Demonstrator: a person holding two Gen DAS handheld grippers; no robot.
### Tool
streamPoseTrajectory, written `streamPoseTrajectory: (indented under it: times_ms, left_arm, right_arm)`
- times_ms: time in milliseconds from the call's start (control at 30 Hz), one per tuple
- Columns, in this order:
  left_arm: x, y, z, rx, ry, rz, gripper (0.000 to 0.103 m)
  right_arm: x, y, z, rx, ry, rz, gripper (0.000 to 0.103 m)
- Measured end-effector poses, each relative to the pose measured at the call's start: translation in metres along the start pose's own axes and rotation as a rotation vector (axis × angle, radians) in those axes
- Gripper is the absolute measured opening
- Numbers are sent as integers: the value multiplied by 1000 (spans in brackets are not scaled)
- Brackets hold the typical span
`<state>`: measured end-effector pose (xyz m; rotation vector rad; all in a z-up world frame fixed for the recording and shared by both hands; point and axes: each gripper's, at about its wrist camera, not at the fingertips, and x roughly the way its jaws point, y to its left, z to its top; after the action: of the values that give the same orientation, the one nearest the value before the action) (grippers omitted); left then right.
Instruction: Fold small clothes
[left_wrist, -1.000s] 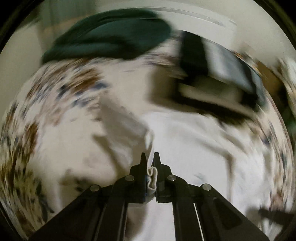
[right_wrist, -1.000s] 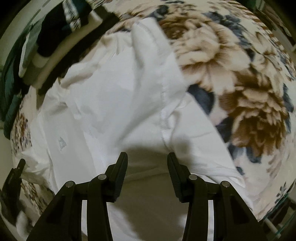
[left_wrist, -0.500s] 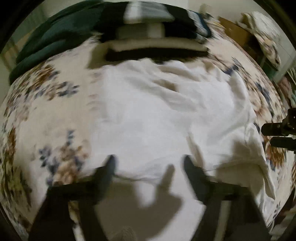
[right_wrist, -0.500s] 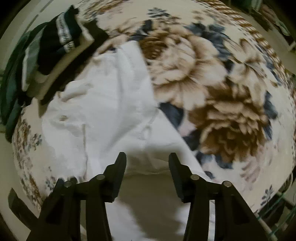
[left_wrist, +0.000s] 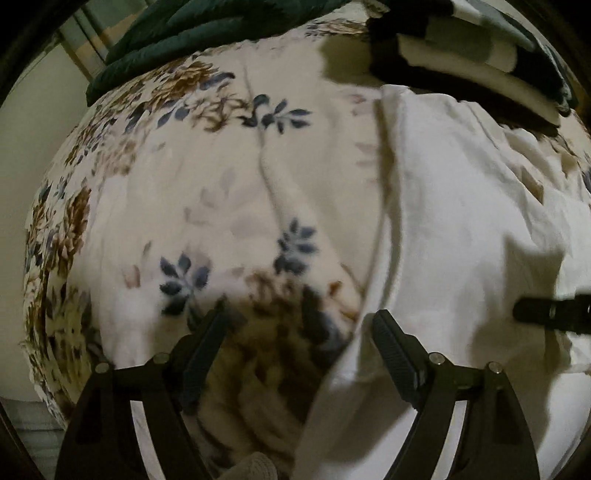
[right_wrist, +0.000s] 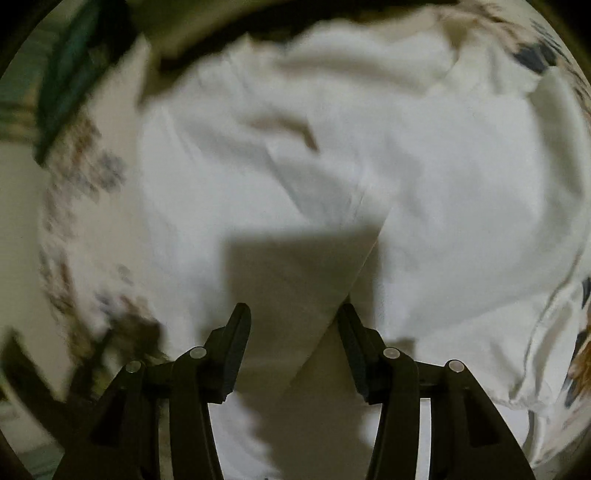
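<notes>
On the floral bedspread (left_wrist: 221, 177) a white garment (left_wrist: 461, 206) lies under both grippers' parted, empty fingers (left_wrist: 391, 339).

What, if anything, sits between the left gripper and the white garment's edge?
Nothing visible. The left gripper is open over the floral bedspread, and the white garment has its edge beside the right-hand finger. The folded stack lies clear, beyond it.

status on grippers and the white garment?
Left gripper open, empty. Right gripper open over white garment, not gripping. Folded pile beyond, nothing blocking.
</notes>
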<state>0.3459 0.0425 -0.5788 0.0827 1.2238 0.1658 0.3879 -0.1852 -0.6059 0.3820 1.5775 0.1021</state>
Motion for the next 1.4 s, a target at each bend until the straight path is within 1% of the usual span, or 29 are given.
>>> streamPoseTrajectory:
  times_ms: [67, 133, 200, 233, 300, 333, 400, 467, 500, 567, 600, 633, 667, 700, 767, 800, 833, 867, 933, 1000, 1067, 1100, 1133, 1167, 1200, 1233, 1267, 1300, 1400]
  left_arm:
    - [-10, 8, 4, -19, -36, -2, 81]
    - [-28, 14, 6, -34, -72, -5, 81]
    - [-45, 18, 3, -55, -84, -15, 81]
    - [-52, 18, 1, -62, -81, -19, 81]
    - [-67, 14, -6, -70, -71, -31, 81]
    - [-79, 7, -15, -71, -70, -36, 81]
    - [-94, -8, -29, -65, -59, -35, 81]
    - [-111, -32, -54, -61, -30, -22, 81]
    - [-120, -48, -73, -60, -4, -17, 81]
    - [-132, -74, -103, -54, 42, -3, 81]
    - [-138, -93, -123, -44, 74, 6, 81]
    - [-145, -119, -150, -27, 131, 15, 81]
    - [-150, -133, -165, -20, 162, 16, 81]
    - [-157, -157, -189, -15, 203, 5, 81]
    - [-165, -193, -225, -6, 244, -11, 81]
    - [-166, -207, -237, 4, 257, -13, 81]
    - [-165, -228, -253, 27, 282, -12, 81]
    - [-163, -243, -264, 41, 301, -16, 81]
    - [-157, -274, -283, 50, 311, -30, 81]
    - [-146, -294, -293, 49, 313, -39, 81]
    - [-131, -309, -298, 56, 322, -22, 81]
    - [-120, -316, -299, 57, 322, -10, 75]
    - [-114, -320, -299, 56, 319, -2, 66]
    - [-108, -321, -297, 41, 308, -18, 47]
    - [-110, -319, -293, 15, 279, -33, 22]
    - [-115, -316, -287, 0, 238, -8, 5]
    - [-120, -313, -284, -8, 209, 15, 1]
    - [-129, -306, -278, -39, 170, 20, 1]
    - [-140, -290, -271, -94, 137, 37, 1]
  right_arm:
    - [-3, 1, -2, -8, 5, 4, 52]
    - [-26, -8, -7, 22, -6, 52, 52]
    - [-61, -28, -16, 70, -33, 86, 52]
    - [-79, -39, -20, 90, -44, 100, 52]
    - [-117, -69, -35, 135, -59, 112, 57]
    - [-134, -87, -43, 159, -65, 116, 59]
    - [-160, -123, -55, 188, -63, 114, 59]
    - [-181, -161, -69, 202, -49, 105, 59]
    - [-190, -185, -78, 202, -35, 111, 59]
    - [-200, -218, -88, 177, -7, 124, 59]
    - [-202, -236, -90, 152, 7, 124, 59]
    - [-204, -250, -91, 135, 22, 108, 59]
    - [-208, -269, -92, 115, 42, 87, 59]
    - [-209, -281, -92, 97, 53, 85, 59]
    - [-214, -307, -88, 47, 72, 77, 59]
    - [-216, -320, -85, 32, 75, 70, 59]
    - [-218, -332, -81, 20, 79, 59, 59]
    - [-217, -343, -76, 15, 85, 50, 59]
    - [-214, -360, -66, 12, 100, 56, 59]
    - [-210, -368, -56, -9, 104, 62, 59]
    - [-205, -370, -46, -36, 103, 57, 59]
    - [-201, -368, -40, -50, 105, 63, 59]
    - [-197, -366, -35, -58, 107, 71, 59]
    - [-191, -363, -25, -72, 111, 85, 59]
    - [-187, -358, -20, -79, 114, 97, 59]
    - [-181, -352, -12, -89, 117, 112, 59]
    - [-176, -345, -4, -99, 115, 131, 59]
    - [-172, -337, 0, -103, 114, 146, 59]
    - [-152, -309, 31, -132, 114, 218, 59]
